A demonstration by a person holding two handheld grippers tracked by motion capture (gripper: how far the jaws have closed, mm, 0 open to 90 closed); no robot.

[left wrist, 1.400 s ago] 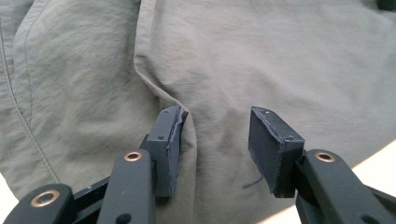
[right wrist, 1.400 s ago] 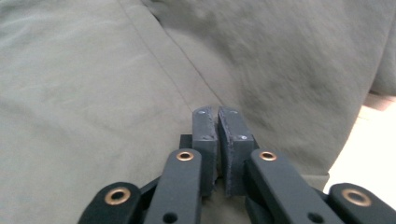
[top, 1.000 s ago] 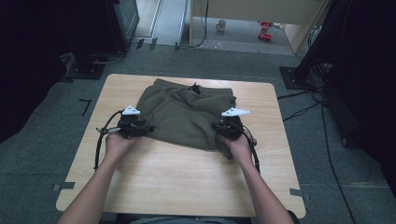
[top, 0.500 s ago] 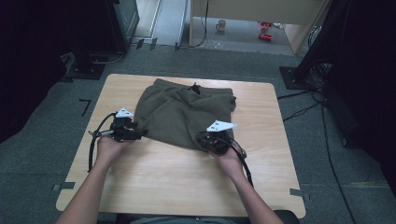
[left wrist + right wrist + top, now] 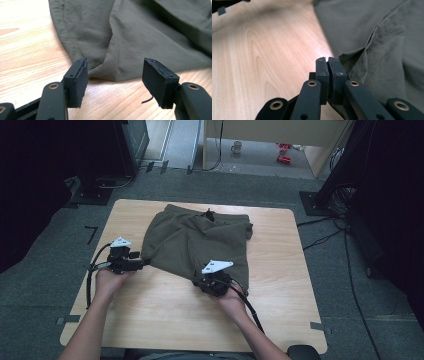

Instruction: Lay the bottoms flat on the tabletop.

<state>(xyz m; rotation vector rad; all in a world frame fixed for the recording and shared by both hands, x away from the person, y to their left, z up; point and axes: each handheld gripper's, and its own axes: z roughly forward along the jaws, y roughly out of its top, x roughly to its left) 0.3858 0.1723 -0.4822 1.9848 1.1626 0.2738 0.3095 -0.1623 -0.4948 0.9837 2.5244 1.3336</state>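
Observation:
Olive green shorts lie spread on the wooden table, waistband at the far side. My left gripper is open at the shorts' left leg hem. Its jaws have just been opening and then eased in slightly. The hem lies just ahead of the pads and does not touch them. My right gripper is shut on the shorts' near hem, at the middle of the table. In the right gripper view the closed pads pinch the cloth, which runs under the jaws.
Bare wood lies between the shorts and the near table edge. Cables trail from both grippers over the table. On the floor beyond the table are black stands, cables and a mug.
My right gripper has moved left and slightly nearer, dragging the shorts' right leg hem toward the middle. My left gripper has backed off to the left, away from the left hem.

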